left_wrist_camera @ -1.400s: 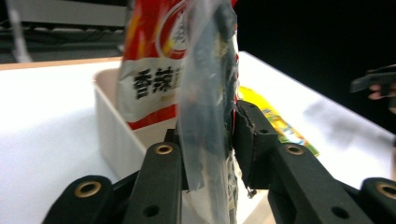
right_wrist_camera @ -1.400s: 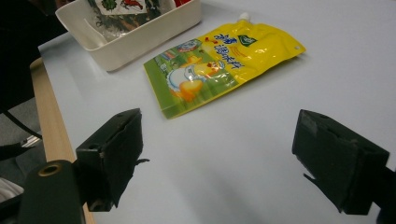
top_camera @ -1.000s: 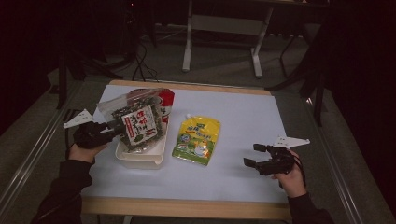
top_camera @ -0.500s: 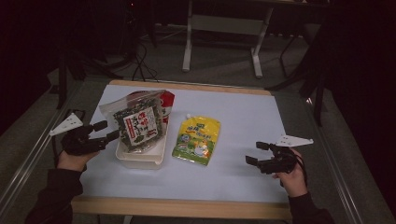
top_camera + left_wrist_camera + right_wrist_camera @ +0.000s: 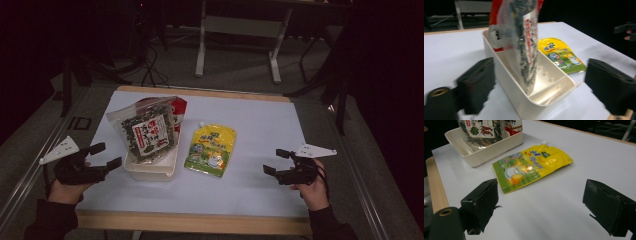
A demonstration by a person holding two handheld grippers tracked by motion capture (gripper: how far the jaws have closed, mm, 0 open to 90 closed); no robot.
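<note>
A: Where does the packing stand?

B: By my reading, partway. The seaweed snack bag [image 5: 146, 131] already stands tilted in the cream tub [image 5: 150, 169], left of centre in the high view, with a red packet [image 5: 178, 107] behind it at the tub's far end. The left gripper [image 5: 104, 157] sits at the lower left, just beside the tub; its jaws have just been opening and now stand wide apart with nothing pinched between them, which looks like a release.

A: And what's left?

B: Probably the yellow spout pouch [image 5: 211, 149], lying flat on the white table [image 5: 260, 125] just right of the tub, untouched. The right gripper [image 5: 272, 162] waits at the lower right, well apart from it, jaws spread and empty.

A: How would these things handle?

B: The snack bag is clear crinkly film with a printed label (dark flakes show through), so floppy. The pouch is glossy and soft with a small white cap at its top. The tub is smooth rigid plastic, rectangular with rounded corners.
</note>
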